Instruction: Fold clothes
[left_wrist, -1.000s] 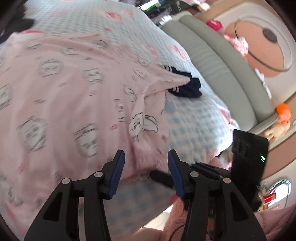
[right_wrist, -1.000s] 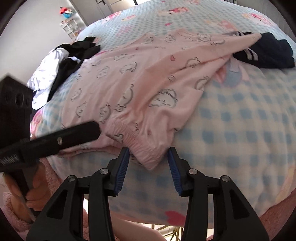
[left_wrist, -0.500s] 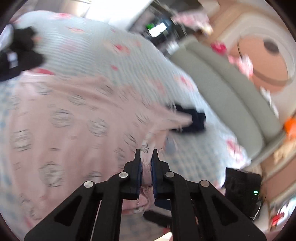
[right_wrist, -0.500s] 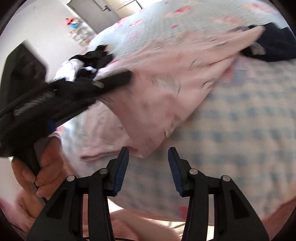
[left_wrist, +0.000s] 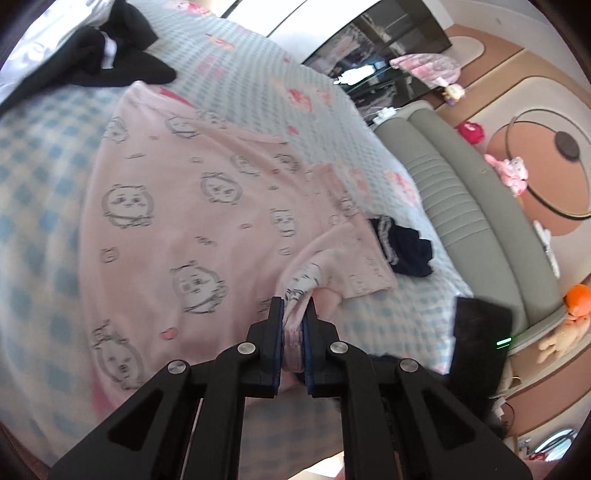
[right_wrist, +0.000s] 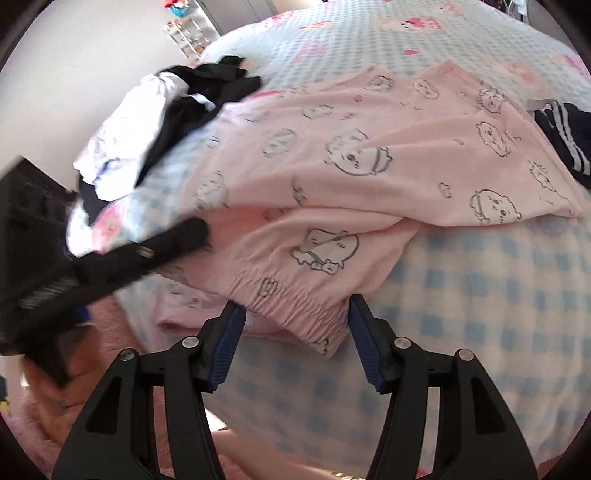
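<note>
Two claws work one garment: the left gripper is clamped on the elastic waistband of the pink cartoon-print pyjama trousers spread on the blue-checked bedspread. The right gripper stands apart, straddling the waistband; closing there seems next.

Soft matt pink cloth pyjamas lie on a checked, textured fabric bedspread.

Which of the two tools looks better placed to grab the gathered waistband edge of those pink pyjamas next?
The right tool. It is open, with the elastic edge of the pink pyjamas lying just ahead between its fingers. The left tool is already shut on another bunch of the same fabric, so it is occupied.
</note>
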